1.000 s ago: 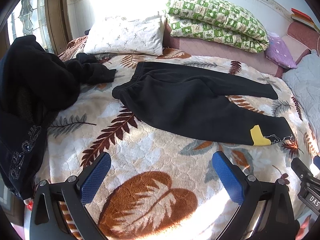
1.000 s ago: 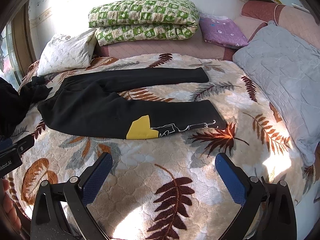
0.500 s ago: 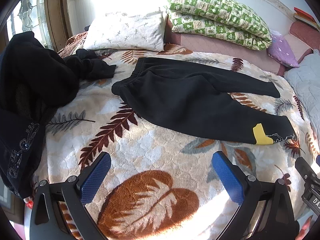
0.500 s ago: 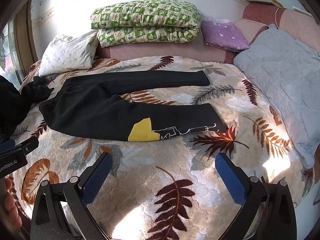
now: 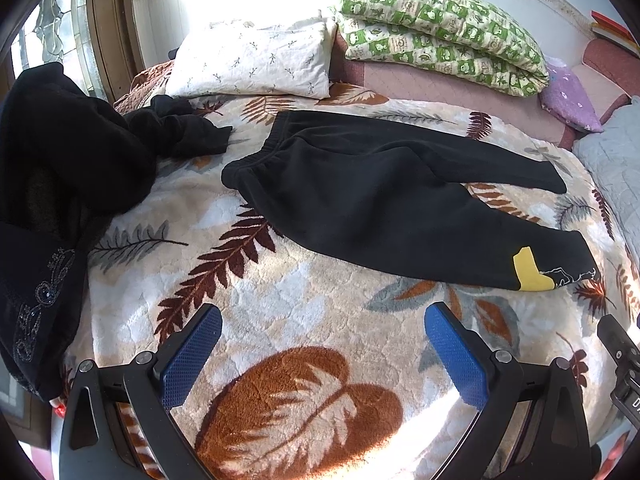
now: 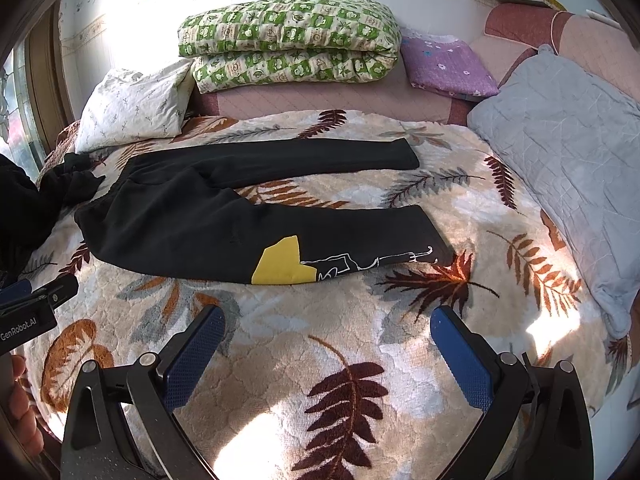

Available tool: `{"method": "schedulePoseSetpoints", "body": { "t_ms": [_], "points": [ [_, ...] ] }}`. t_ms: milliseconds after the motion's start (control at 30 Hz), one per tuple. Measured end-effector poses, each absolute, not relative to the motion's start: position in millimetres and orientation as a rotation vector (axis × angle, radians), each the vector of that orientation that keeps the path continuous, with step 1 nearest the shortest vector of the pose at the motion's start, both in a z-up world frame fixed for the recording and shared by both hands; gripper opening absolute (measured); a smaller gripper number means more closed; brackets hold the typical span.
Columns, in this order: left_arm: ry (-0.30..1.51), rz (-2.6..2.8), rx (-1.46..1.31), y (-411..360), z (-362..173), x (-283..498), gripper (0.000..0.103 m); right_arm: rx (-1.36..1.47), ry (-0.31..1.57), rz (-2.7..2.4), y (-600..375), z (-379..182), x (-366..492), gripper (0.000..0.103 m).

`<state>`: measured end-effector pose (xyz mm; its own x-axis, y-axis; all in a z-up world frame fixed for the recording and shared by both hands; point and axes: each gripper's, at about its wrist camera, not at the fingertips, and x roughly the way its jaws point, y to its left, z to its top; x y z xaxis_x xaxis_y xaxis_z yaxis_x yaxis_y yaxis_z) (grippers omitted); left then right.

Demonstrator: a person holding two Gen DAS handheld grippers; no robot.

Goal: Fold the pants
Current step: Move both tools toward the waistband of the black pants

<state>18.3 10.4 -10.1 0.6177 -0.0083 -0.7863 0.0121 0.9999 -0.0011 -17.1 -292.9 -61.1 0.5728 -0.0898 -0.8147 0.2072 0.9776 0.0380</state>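
Black pants [image 5: 360, 192] [image 6: 192, 224] lie spread flat on the leaf-patterned blanket [image 5: 288, 304], waistband to the left, both legs running right. The near leg carries a yellow patch [image 6: 282, 262] and white line drawing near its cuff. My left gripper [image 5: 320, 344] hovers open over the blanket, well short of the pants' near edge. My right gripper [image 6: 326, 344] is open too, above the blanket just in front of the near leg's cuff end. Neither holds anything.
A heap of black clothes [image 5: 60, 168] lies at the left. A white pillow [image 5: 256, 64], a green folded quilt [image 6: 288, 44], a purple cushion [image 6: 448, 68] and a grey pillow [image 6: 568, 160] line the back and right. A hand [image 6: 20, 412] shows at lower left.
Both grippers have drifted slightly, so the pants sit a little lower and nearer in both views. Jaws stay open; the pants have not moved.
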Motion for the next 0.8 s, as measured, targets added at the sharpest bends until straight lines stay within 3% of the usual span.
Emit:
{"method": "schedulePoseSetpoints", "body": {
  "t_ms": [800],
  "points": [
    [0.909,-0.012,0.035,2.3,-12.8,62.9,0.102,0.139,0.995,-0.150,-303.9,-78.0,12.7,0.103]
  ]
}}
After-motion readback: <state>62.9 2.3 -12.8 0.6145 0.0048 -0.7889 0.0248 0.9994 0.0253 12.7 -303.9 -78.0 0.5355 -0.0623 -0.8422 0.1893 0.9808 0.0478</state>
